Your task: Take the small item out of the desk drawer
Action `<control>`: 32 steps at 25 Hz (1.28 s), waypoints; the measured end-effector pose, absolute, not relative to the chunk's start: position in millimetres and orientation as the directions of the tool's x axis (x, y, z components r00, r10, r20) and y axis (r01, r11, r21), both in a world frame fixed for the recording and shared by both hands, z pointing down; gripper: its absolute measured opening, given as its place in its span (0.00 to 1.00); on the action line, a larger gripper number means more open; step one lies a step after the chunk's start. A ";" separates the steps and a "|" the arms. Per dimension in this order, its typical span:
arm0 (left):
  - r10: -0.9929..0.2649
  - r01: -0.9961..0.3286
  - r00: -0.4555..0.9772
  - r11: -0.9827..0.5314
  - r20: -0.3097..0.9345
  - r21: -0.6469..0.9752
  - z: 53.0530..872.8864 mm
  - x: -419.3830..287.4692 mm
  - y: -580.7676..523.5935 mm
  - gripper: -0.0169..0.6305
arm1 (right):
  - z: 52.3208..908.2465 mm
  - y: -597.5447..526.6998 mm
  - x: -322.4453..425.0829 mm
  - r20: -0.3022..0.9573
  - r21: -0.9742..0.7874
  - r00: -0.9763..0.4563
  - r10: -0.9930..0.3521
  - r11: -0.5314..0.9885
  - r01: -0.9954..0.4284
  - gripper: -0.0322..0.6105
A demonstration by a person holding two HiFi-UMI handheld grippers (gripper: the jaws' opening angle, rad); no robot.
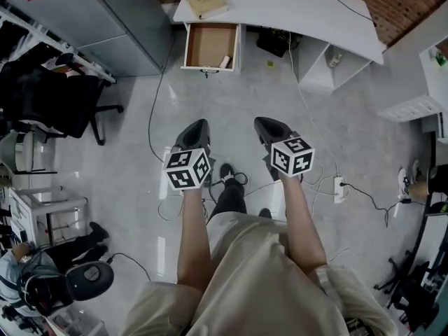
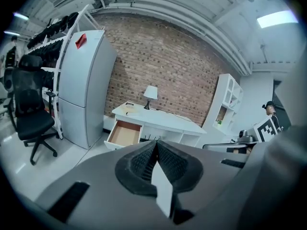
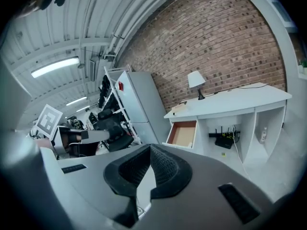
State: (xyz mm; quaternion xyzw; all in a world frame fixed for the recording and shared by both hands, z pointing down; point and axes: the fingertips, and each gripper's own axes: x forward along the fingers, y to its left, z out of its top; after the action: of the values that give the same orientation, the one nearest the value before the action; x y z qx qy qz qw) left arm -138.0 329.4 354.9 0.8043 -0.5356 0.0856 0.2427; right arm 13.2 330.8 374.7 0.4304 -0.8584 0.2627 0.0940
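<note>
A white desk [image 1: 294, 9] stands across the room with its wooden drawer [image 1: 208, 44] pulled open. A small pale item [image 1: 225, 61] lies in the drawer's front right corner. Both grippers are held out over the floor, well short of the desk. My left gripper [image 1: 199, 126] is shut with nothing in it, and its ribbed pads [image 2: 144, 162] meet in the left gripper view, where the drawer [image 2: 123, 133] shows far ahead. My right gripper [image 1: 264, 123] is also shut and empty. Its own view shows the open drawer [image 3: 183, 134] beyond the jaws.
A grey fridge [image 1: 105, 19] stands left of the desk, and a black office chair [image 1: 56, 96] sits further left. Cables and a power strip [image 1: 341, 186] lie on the floor. A book [image 1: 206, 2] lies on the desk, a router [image 1: 273, 42] below it. White shelves [image 1: 420, 107] stand at right.
</note>
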 end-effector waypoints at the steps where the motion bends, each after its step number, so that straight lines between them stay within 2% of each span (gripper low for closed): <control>1: -0.818 -0.900 0.416 -0.310 0.398 0.306 356.6 -142.1 318.0 0.05 | 375.4 320.9 10.2 0.393 -0.368 -0.606 -0.692 0.486 -0.793 0.09; 8: -0.787 -0.886 0.451 -0.340 0.421 0.315 372.8 -161.1 256.3 0.05 | 382.8 264.2 -5.5 0.423 -0.379 -0.579 -0.697 0.444 -0.811 0.09; 14: -0.767 -0.863 0.491 -0.363 0.412 0.352 379.6 -174.0 223.3 0.05 | 379.5 224.2 -9.8 0.427 -0.348 -0.503 -0.752 0.377 -0.858 0.09; 23: -0.751 -0.849 0.511 -0.363 0.418 0.384 394.5 -197.0 183.7 0.05 | 396.3 197.7 -20.7 0.469 -0.343 -0.465 -0.751 0.330 -0.879 0.09; 32: -0.742 -0.846 0.524 -0.398 0.419 0.355 399.6 -193.3 146.9 0.05 | 407.4 170.2 -34.6 0.460 -0.332 -0.489 -0.741 0.367 -0.869 0.09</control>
State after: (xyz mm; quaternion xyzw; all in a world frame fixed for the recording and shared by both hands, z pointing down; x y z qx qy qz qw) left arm -193.3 146.9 399.6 0.8303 -0.4780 0.0970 0.2695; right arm -34.6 170.2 407.4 0.4916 -0.8185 0.2733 0.1171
